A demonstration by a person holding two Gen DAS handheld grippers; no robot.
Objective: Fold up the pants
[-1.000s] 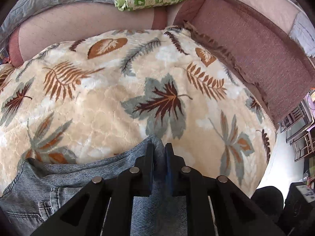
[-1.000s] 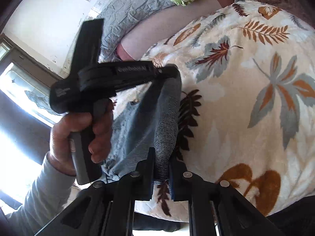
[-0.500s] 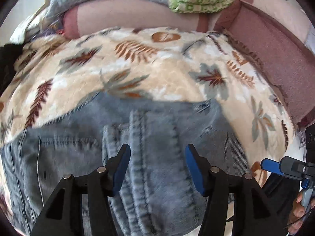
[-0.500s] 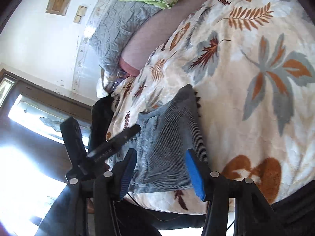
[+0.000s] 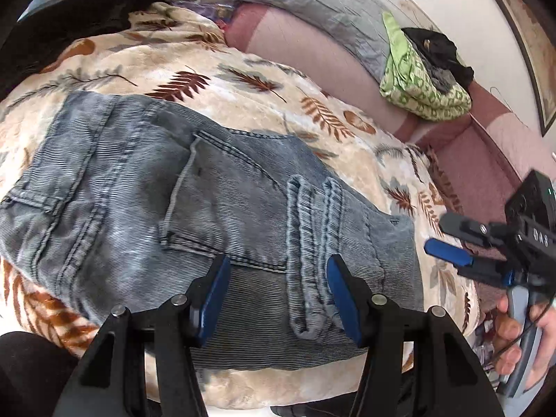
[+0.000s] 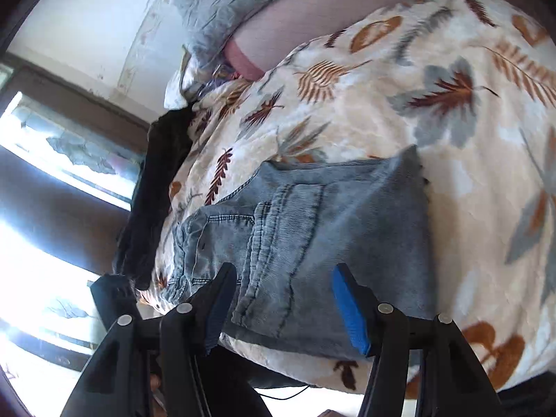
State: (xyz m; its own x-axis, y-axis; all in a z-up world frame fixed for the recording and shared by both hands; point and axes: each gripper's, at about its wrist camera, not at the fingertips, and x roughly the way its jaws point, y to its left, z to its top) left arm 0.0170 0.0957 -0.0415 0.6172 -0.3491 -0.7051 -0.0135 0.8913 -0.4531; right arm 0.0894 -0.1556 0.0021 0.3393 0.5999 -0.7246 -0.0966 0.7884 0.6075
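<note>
The grey-blue denim pants (image 5: 208, 201) lie folded flat on the leaf-patterned blanket (image 5: 264, 80), hems and a back pocket facing up. My left gripper (image 5: 278, 278) is open and empty, hovering just above the near edge of the pants. My right gripper (image 6: 283, 288) is open and empty too, above the near edge of the pants (image 6: 333, 215) on the blanket (image 6: 434, 104). The right gripper also shows at the right edge of the left wrist view (image 5: 451, 239), held in a hand, off the pants.
A folded green patterned cloth (image 5: 417, 80) with dark clothes on it lies on the pink bed end. A grey pillow (image 5: 312, 3) lies behind. A black garment (image 6: 156, 191) lies along the blanket's left edge by the bright window (image 6: 52, 160).
Both grippers were shut on the pants a second ago, lifting a fold. They have opened and let go; the pants now lie flat and both grippers have drawn back.
</note>
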